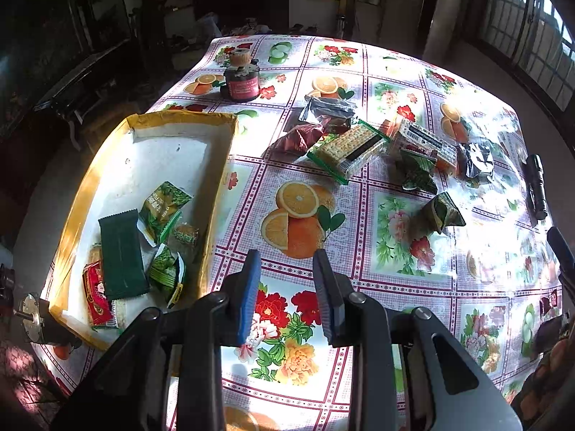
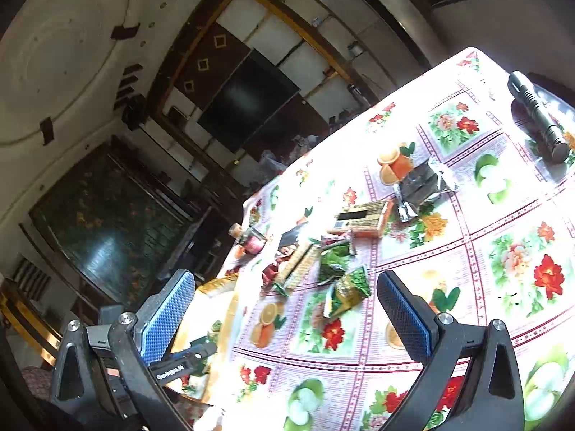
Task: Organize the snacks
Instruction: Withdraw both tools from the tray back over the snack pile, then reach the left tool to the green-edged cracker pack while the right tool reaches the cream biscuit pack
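Sunlight washes out much of the worktop (image 1: 413, 287), whose cloth printed with flowers and oranges glares white toward its right edge, so prints and small things there are hard to read. Beyond it the room is dark; a black screen and cabinets show only as shapes.

At the left edge sits a shallow white box (image 1: 107, 165) with a yellow rim. Inside lie a dark green flat packet (image 1: 120, 253), a green leaf-printed packet (image 1: 161, 210), another green one (image 1: 166, 273) and a red packet (image 1: 95, 296) partly tucked under the dark green one; a smaller piece by the box wall is too shadowed to name.

The loose snacks (image 1: 363, 143) are heaped past the middle of the worktop: a cracker pack (image 1: 350, 149) in clear wrap with green ends, dark red pouches, silver foil packs and an orange-and-white pack overlap, so their outlines blur together. A green pyramid-shaped packet (image 1: 444, 213) lies apart, nearer the camera. A small jar (image 1: 242, 79) with a cork stands at the far side, and a black flashlight (image 1: 537, 186) lies at the right edge.

The left gripper (image 1: 287, 298) hangs above bare cloth beside the box, its blue pads a narrow gap apart with nothing between them. The right gripper (image 2: 284, 318) is spread wide and empty, tilted, the green pyramid packet lying between and beyond its fingers. The left gripper's tip pokes into that view, largely hidden behind a finger.
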Motion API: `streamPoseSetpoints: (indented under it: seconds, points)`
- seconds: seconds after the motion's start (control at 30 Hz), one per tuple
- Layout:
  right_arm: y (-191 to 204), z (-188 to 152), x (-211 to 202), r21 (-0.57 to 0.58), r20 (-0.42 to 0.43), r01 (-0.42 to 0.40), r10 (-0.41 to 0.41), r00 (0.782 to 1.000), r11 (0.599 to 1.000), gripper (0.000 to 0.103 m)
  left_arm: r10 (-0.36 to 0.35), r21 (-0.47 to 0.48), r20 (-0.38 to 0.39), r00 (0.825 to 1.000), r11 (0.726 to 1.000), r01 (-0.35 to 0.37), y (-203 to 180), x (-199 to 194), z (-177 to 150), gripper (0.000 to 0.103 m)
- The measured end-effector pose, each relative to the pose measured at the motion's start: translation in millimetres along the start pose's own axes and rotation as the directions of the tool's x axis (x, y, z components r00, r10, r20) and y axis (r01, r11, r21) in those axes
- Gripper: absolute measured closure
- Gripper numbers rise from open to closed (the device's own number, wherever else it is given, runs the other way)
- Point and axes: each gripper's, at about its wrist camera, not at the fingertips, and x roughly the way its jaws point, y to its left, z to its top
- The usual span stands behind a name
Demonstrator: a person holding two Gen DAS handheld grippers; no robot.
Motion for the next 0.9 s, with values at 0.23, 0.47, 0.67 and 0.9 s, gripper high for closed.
streamPoseSetpoints:
  seconds: [0.23,0.47,0.67,0.9]
  points:
    - [-5.9,-9.5,17.8,-0.131,-0.023,0.15,-0.154,0.988,0.98,0.003,-0.01,0.029,0.003,1.0,1.0,0.009,-12.8,13.8,14.3,0.072]
    - [-13.1,-18.4,41.6,-0.242,-0.078,0.23,-0.255,0.964,0.943,0.007,-0.027,0.007,-0.004,1.0,1.0,0.027,-2.7,38.4,41.0,0.071]
    - [-27.0,-3.4,51.9,-0.189,-0.072,0.224,-0.241,0.968,0.956,0.007,0.008,-0.023,-0.011,1.0,1.0,-0.009,-9.7,72.0,87.3,0.072]
    - [-22.7,41.8,113.5,-0.26,-0.131,0.188,-0.227,0.965,0.947,0.007,0.003,-0.028,-0.045,0.999,1.0,-0.004,-30.2,120.6,120.4,0.072]
